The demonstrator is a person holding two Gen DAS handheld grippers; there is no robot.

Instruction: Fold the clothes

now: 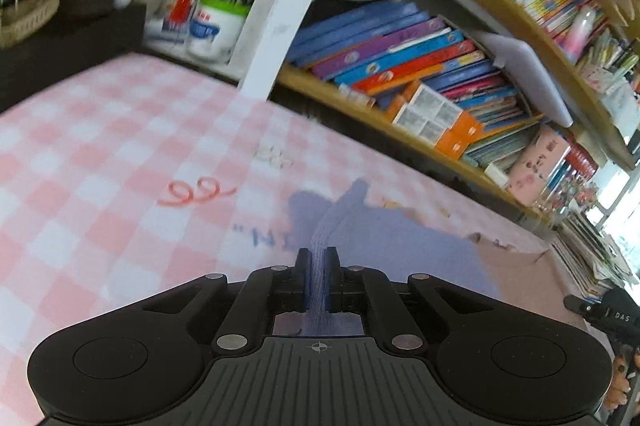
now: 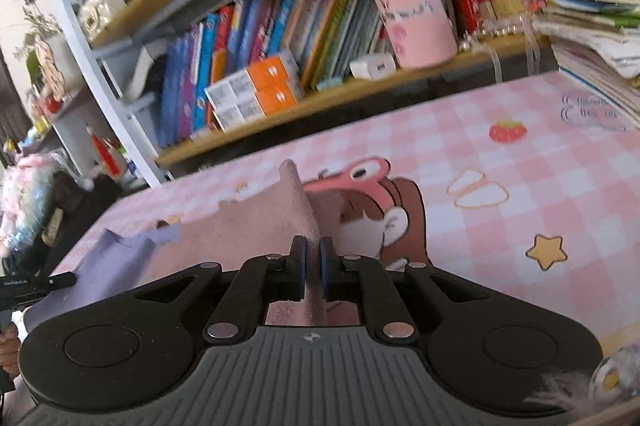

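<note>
You have a pink checked tablecloth under everything. Behind it your bookshelf holds leaning books, and a pen pot stands at the left.

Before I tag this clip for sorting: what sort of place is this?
Probably a home study or child's room. Crowded bookshelves of colourful books run behind a desk under a pink checked cover, with a pen pot at one end. Both grippers pinch a cloth on it.

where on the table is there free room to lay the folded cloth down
Free: checked tablecloth left of the purple-and-pink cloth, and the stretch by the star print on its right. Crowded: the bookshelf and paper stack along the far edge.
</note>
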